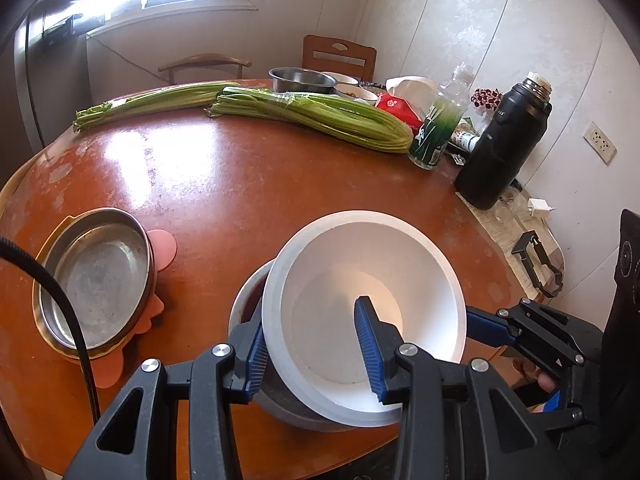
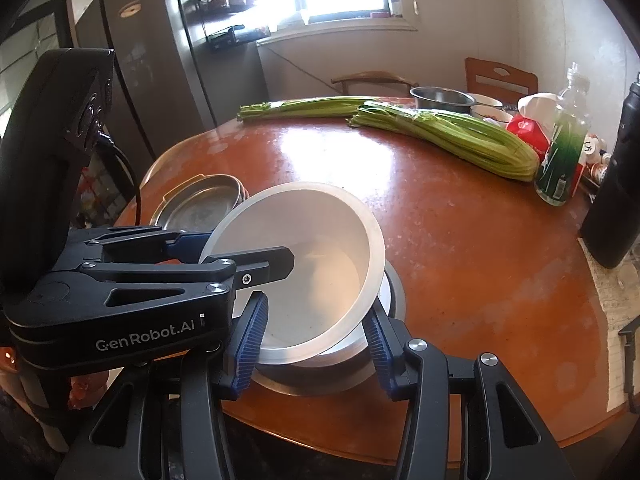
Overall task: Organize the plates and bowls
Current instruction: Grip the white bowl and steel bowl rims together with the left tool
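The left tongs (image 1: 316,354) pinch the near wall of a white, deep round plastic bowl (image 1: 368,276), one blue ribbed pad outside the rim and the other inside the hollow, so the bowl hangs tilted with its mouth turned toward the left camera. Directly under it sits a grey, round metal bowl (image 1: 256,300) on the red-brown, glossy round wooden counter (image 1: 240,176); the white bowl's lower edge dips into the grey one's mouth, though whether the two touch cannot be told. The right tongs (image 2: 316,344) come in from the opposite side, their two blue pads set on either side of the stacked pair near the grey bowl's rim, partly closed; whether they actually press on it is not clear from either view. The move ahead, as I judge it, turns on the tilt: the white bowl lies just beyond and above the left tongs, its open face leaning back toward them, and it must be levelled over the grey bowl before it can nest. The left hand is the one carrying it; the right seems placed to steady the lower bowl. Off to the left, well apart, lies a shallow round steel pan (image 1: 96,280) on a pink mat (image 1: 162,242).
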Demonstrator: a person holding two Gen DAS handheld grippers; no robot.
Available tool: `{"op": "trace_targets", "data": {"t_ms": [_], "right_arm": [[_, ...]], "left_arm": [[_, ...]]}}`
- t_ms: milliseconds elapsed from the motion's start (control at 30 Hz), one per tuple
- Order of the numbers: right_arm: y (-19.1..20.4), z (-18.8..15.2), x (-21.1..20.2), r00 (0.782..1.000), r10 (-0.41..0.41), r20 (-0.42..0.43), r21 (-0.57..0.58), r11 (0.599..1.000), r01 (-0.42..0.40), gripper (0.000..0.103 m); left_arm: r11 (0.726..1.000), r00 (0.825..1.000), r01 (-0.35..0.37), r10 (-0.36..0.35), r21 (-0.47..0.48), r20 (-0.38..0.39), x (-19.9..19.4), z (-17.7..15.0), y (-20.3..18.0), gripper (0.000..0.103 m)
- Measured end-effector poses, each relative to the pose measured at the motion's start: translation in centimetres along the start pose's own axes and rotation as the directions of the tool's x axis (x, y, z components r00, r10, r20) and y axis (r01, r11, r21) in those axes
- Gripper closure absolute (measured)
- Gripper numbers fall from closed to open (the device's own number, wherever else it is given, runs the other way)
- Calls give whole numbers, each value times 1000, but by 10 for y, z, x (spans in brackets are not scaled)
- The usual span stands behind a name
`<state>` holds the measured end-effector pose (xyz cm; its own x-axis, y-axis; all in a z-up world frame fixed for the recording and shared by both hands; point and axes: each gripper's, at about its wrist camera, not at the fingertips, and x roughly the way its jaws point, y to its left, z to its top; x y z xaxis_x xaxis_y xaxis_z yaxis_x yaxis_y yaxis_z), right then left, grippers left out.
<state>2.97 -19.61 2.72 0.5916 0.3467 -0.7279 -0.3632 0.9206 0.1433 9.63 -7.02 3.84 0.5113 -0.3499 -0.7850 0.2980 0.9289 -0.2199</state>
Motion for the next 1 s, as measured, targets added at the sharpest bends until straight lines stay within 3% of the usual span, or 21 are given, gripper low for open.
{"op": "trace_targets", "data": {"t_ms": [1000], "right_arm": [[-1, -5, 20, 998, -16, -54, -5, 1000, 16, 52]], "left_arm": [[1000, 999, -9, 10, 6, -50, 23, -7, 5, 63]]}}
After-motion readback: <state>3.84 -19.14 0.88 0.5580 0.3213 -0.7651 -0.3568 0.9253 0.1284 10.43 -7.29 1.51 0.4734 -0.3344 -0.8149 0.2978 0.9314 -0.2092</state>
